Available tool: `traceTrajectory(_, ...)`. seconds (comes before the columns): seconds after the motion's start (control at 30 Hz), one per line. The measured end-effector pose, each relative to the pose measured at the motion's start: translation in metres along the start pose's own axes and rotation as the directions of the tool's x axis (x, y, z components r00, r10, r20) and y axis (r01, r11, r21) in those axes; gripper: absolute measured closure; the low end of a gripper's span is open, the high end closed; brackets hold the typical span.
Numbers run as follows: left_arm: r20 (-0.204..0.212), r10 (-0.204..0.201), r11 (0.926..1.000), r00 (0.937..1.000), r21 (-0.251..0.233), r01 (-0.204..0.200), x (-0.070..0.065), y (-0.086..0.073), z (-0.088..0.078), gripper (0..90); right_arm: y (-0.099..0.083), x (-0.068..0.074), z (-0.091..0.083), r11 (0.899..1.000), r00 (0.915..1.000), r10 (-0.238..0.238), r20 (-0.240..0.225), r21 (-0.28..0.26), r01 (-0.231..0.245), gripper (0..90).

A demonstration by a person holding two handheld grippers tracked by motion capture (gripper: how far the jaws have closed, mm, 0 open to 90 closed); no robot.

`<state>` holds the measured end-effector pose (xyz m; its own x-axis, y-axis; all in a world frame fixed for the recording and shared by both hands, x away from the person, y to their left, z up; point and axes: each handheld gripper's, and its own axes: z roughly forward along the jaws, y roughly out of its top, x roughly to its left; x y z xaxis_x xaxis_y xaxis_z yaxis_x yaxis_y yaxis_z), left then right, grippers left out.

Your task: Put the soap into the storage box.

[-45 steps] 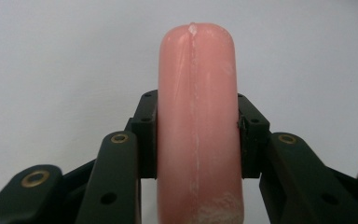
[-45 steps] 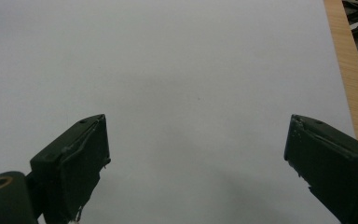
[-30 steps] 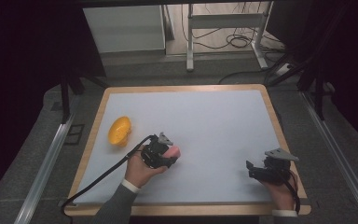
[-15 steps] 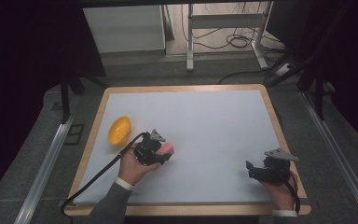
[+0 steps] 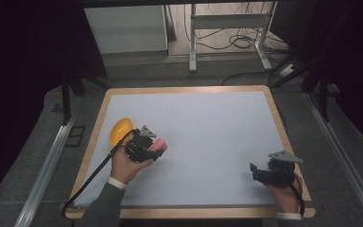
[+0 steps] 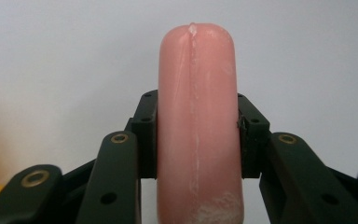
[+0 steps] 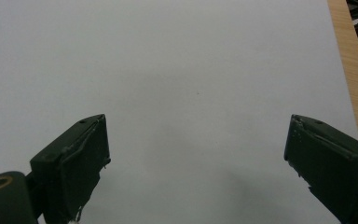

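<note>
Between left hand-held gripper (image 6: 196, 140) jaws: pink sausage (image 6: 196, 116), clamped; right hand-held gripper (image 7: 196, 158) agape.

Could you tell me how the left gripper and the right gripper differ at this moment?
The left gripper is shut on a pink sausage-shaped object, while the right gripper is open with its jaws wide apart and holds nothing. In the high view, the left gripper sits near the table's left side beside a yellow object; the right gripper sits near the front right corner. Both are hand-held, with black jaws.
</note>
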<state>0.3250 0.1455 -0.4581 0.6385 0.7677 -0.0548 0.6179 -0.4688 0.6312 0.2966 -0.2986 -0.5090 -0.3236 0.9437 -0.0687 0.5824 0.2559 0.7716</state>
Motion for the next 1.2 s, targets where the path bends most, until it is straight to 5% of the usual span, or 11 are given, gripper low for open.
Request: traceTrajectory(1.2, -0.073, -0.082, 0.9965, 0.9940, -0.017, 0.081, 0.041, -0.011, -0.016, 60.1, 0.000, 0.002, 0.001, 1.000, 1.0000, -0.008, 0.003, 0.006, 0.008, 6.2)
